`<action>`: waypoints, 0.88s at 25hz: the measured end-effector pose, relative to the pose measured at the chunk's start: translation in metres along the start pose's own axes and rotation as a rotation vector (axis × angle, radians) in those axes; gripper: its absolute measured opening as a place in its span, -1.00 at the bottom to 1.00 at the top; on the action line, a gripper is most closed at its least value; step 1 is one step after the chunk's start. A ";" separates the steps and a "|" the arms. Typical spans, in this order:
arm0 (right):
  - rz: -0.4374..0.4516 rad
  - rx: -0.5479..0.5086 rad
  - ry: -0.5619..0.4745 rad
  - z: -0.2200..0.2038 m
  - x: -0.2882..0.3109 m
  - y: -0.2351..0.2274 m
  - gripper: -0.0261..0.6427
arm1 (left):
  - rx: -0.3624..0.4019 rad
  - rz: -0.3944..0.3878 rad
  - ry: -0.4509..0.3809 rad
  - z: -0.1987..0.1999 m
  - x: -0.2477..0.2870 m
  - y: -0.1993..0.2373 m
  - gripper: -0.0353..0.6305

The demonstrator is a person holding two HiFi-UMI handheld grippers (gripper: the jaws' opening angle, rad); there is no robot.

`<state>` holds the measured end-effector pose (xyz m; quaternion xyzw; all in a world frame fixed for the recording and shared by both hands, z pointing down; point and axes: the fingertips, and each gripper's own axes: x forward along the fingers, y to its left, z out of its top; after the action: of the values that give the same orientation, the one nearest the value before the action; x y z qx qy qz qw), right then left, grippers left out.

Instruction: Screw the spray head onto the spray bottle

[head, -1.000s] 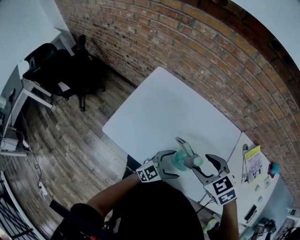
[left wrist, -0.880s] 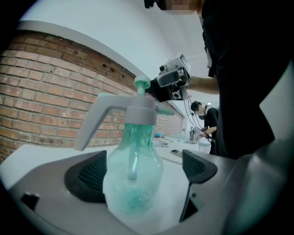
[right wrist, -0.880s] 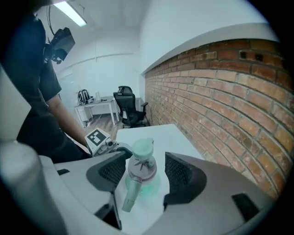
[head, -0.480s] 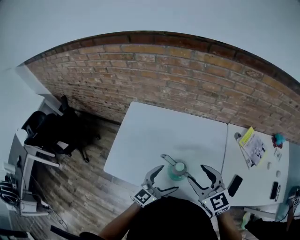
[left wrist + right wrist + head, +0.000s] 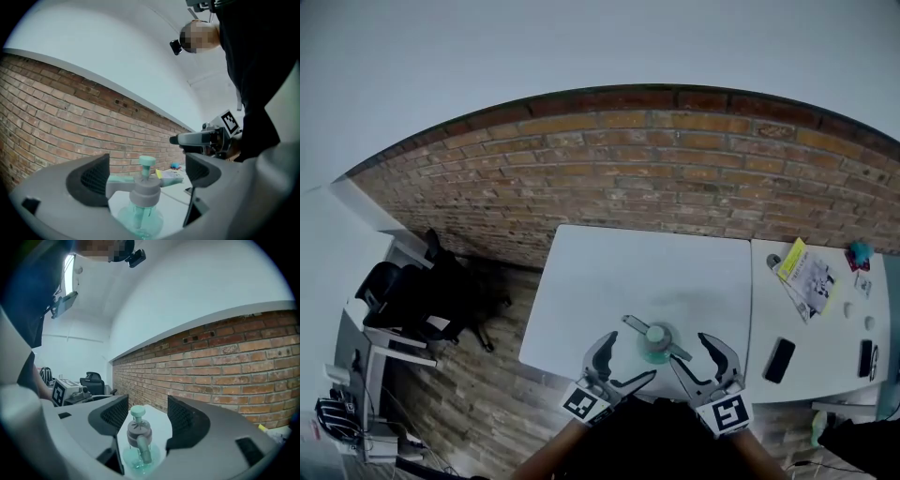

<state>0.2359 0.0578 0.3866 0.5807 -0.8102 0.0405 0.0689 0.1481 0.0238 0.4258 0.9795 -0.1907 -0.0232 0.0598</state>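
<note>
Two tools flank the teal spray bottle [image 5: 655, 351]: the left hand-held gripper [image 5: 630, 356] and the right hand-held gripper [image 5: 689, 349], both released with jaws apart. The bottle stands upright near the white surface's [image 5: 619, 281] front edge, its grey spray head [image 5: 656, 334] on top.

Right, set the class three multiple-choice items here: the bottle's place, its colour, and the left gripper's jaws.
1. The spray bottle stands: A on the white table B on the floor C on a chair
2. Its body is: A red B clear green C black
3. The jaws of the left gripper are: A shut on the bottle B apart C shut on nothing

A: its base rests on the tabletop. B: green shows below the grey spray head. B: gaps show either side of the bottle.
</note>
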 end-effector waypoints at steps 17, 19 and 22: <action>-0.076 -0.025 -0.066 0.036 -0.020 0.063 -0.27 | -0.011 -0.072 -0.029 0.030 -0.040 -0.021 -0.88; -0.108 -0.025 -0.058 0.037 -0.025 0.078 -0.31 | -0.028 -0.077 -0.022 0.030 -0.053 -0.024 -0.88; -0.135 -0.030 -0.113 0.051 -0.029 0.104 -0.37 | -0.034 -0.075 0.022 0.028 -0.070 -0.025 -0.88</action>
<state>0.1428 0.1111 0.3328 0.6343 -0.7722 -0.0091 0.0344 0.0901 0.0699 0.3965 0.9850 -0.1527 -0.0181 0.0778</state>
